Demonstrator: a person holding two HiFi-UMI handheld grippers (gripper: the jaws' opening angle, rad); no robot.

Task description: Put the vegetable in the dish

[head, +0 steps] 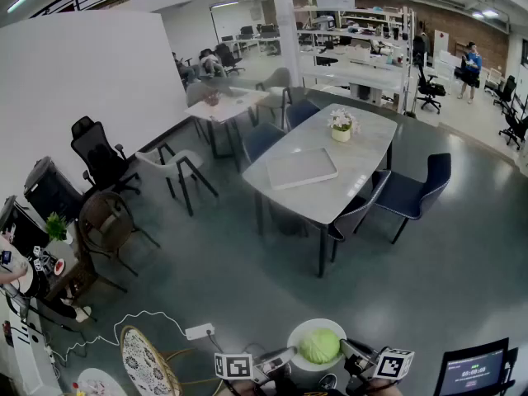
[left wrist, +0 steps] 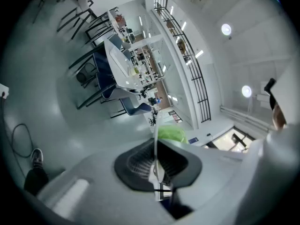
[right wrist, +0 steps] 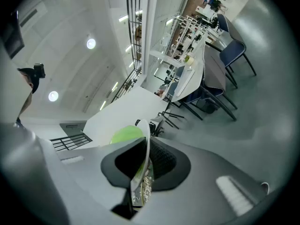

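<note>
A green leafy cabbage (head: 319, 346) lies in a white dish (head: 307, 330) at the bottom middle of the head view, held up above the floor. My left gripper (head: 285, 357) is shut on the dish's left rim and my right gripper (head: 351, 351) on its right rim. In the left gripper view the thin white dish rim (left wrist: 155, 144) runs edge-on between the jaws of the left gripper (left wrist: 156, 172), with the cabbage (left wrist: 171, 134) just beyond. The right gripper (right wrist: 143, 165) likewise pinches the rim (right wrist: 146, 139), and the cabbage (right wrist: 125, 135) shows to its left.
A long grey table (head: 363, 172) with a flower pot (head: 341, 125) and blue chairs stands ahead. A patterned round chair (head: 144, 361) and a power strip (head: 200, 332) with its cable are at the lower left. A dark screen (head: 472, 372) sits at the lower right.
</note>
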